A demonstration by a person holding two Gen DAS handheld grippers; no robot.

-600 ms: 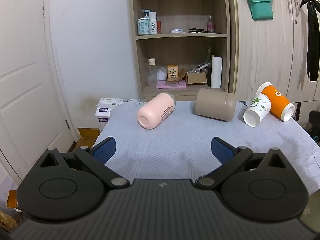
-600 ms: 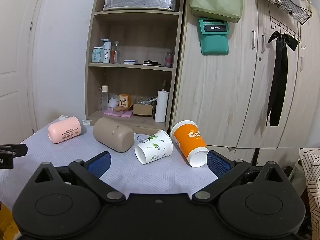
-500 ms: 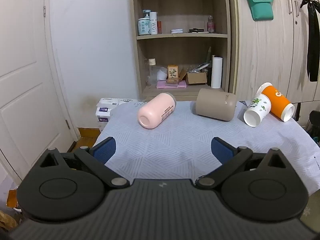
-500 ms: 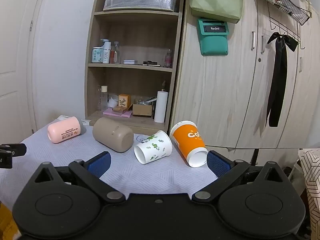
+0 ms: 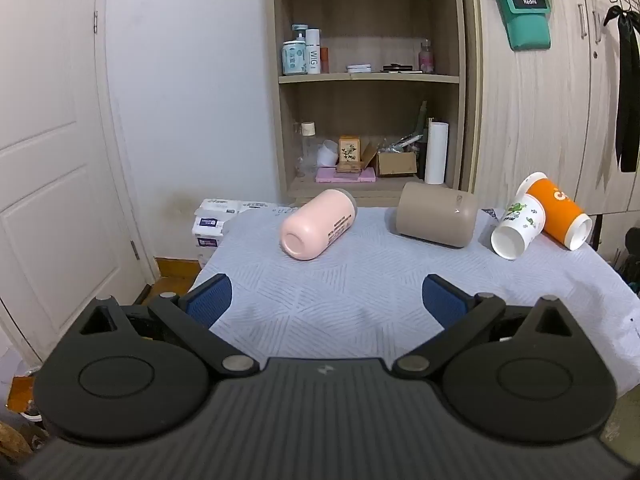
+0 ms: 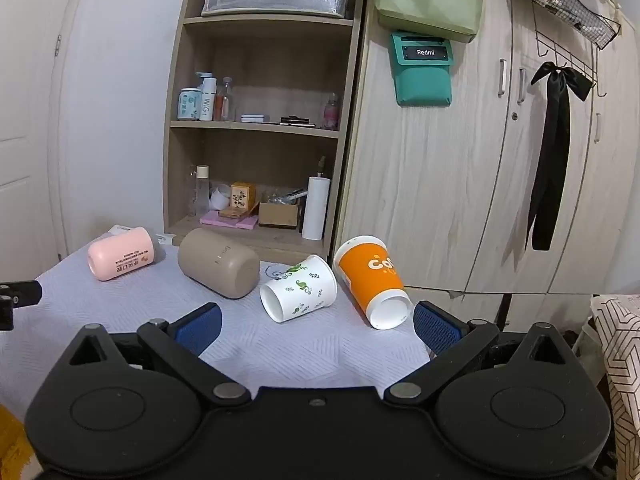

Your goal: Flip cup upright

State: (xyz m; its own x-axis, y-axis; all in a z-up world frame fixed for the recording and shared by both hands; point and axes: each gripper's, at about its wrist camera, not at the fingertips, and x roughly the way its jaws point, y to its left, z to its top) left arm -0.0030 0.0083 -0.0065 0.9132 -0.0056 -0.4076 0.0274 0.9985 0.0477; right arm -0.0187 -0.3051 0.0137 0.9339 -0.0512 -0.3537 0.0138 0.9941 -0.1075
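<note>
Several cups lie on their sides on the table's pale blue cloth (image 5: 340, 300): a pink cup (image 5: 318, 224), a tan cup (image 5: 436, 220), a white leaf-print paper cup (image 5: 518, 226) and an orange paper cup (image 5: 558, 216). The right wrist view shows the same cups: pink (image 6: 120, 253), tan (image 6: 218, 263), white (image 6: 300, 288), orange (image 6: 370, 280). My left gripper (image 5: 326, 300) is open and empty, short of the pink cup. My right gripper (image 6: 316, 326) is open and empty, just short of the white and orange cups.
A wooden shelf unit (image 5: 368, 80) with bottles and boxes stands behind the table, with wardrobe doors (image 6: 480, 180) to its right. A white door (image 5: 48, 160) is at the left. Tissue packs (image 5: 216, 220) sit off the table's far left corner.
Both views have shifted slightly; the cups sit a little lower and nearer in the left wrist view. No cup has moved, and both grippers stay open.
</note>
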